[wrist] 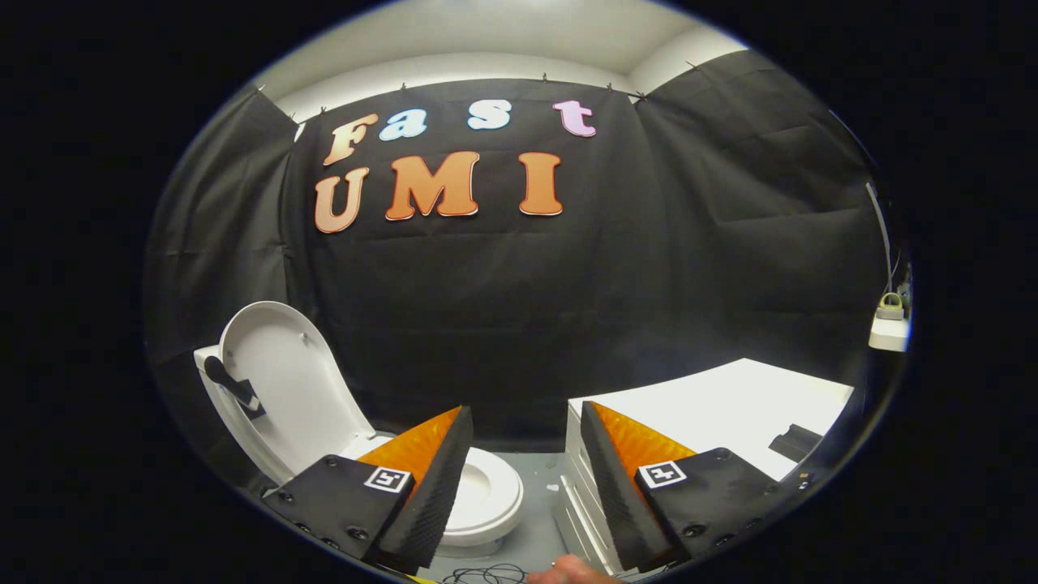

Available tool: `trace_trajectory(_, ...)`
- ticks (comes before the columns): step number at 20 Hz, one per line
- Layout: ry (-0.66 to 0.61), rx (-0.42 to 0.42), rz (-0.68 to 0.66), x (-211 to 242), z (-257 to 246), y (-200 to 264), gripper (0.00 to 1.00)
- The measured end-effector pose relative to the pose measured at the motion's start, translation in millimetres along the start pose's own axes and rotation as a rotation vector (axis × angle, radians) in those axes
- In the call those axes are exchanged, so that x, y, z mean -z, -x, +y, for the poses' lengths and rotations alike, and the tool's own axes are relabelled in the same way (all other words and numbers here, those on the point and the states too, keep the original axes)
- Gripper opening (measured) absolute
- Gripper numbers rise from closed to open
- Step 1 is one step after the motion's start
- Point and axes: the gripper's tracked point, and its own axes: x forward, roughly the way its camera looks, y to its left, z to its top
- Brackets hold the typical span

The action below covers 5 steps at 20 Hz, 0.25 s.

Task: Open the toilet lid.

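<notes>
A white toilet stands low on the left, beyond my left finger. Its lid (280, 381) is raised upright and leans back against the tank. The seat (486, 491) lies flat over the bowl and shows just past the left fingertip. A dark handle piece (231, 388) sticks out on the lid's left side. My gripper (523, 418) hangs above and in front of the toilet, its fingers wide apart with nothing between them.
A white cabinet (714, 401) with drawers stands on the right behind my right finger, a small dark object (795, 442) on its top. Grey floor (539, 527) lies between toilet and cabinet. Cables and a person's hand (572, 572) show at the bottom.
</notes>
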Motion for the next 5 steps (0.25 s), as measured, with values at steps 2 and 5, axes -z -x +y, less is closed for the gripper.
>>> trace_trajectory(2,0.003,0.003,-0.032,-10,3,1,0.87)
trace_trajectory(5,0.010,-0.021,-0.062,-15,12,5,0.87)
